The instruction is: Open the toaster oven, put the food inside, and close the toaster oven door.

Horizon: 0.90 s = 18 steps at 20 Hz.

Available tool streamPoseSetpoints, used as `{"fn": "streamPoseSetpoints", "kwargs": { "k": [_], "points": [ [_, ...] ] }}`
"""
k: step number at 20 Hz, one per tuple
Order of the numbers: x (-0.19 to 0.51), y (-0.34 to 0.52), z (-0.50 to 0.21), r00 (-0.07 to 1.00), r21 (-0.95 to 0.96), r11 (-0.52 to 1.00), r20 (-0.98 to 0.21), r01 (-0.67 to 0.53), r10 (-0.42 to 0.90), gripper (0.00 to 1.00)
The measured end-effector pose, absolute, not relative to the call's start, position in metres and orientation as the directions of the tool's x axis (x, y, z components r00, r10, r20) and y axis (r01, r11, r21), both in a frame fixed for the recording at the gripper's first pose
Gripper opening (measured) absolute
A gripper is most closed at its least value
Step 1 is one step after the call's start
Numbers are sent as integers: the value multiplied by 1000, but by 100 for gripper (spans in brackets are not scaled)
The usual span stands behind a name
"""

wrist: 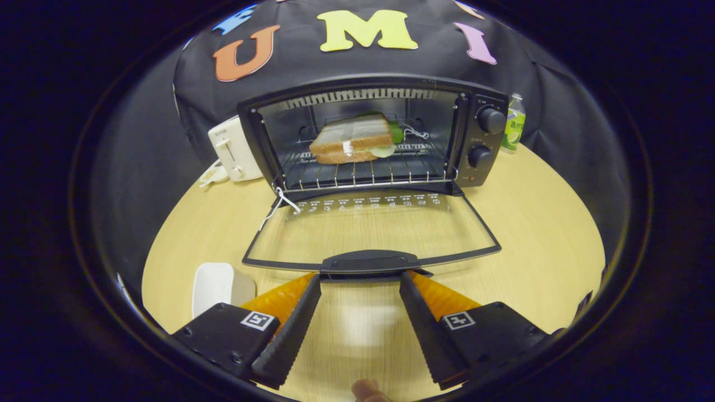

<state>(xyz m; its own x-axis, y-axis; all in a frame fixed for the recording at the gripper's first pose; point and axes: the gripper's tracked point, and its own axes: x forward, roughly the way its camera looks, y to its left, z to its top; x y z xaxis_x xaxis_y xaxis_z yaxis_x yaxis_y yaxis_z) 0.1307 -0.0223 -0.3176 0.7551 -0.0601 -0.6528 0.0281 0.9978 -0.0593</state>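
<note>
The claw is released, its fingertips just below the handle of the lowered toaster oven door; the sandwich sits on the rack.

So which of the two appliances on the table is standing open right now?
The black toaster oven, door folded down flat, sandwich on its rack. The white toaster beside it isn't. The open hand-held gripper sits at the door handle.
</note>
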Motion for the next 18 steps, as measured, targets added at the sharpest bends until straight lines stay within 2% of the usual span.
{"fn": "streamPoseSetpoints", "kwargs": {
  "k": [18],
  "points": [
    [137, -17, -270, 879, -91, 994, -468, 58, -94, 94]
  ]
}}
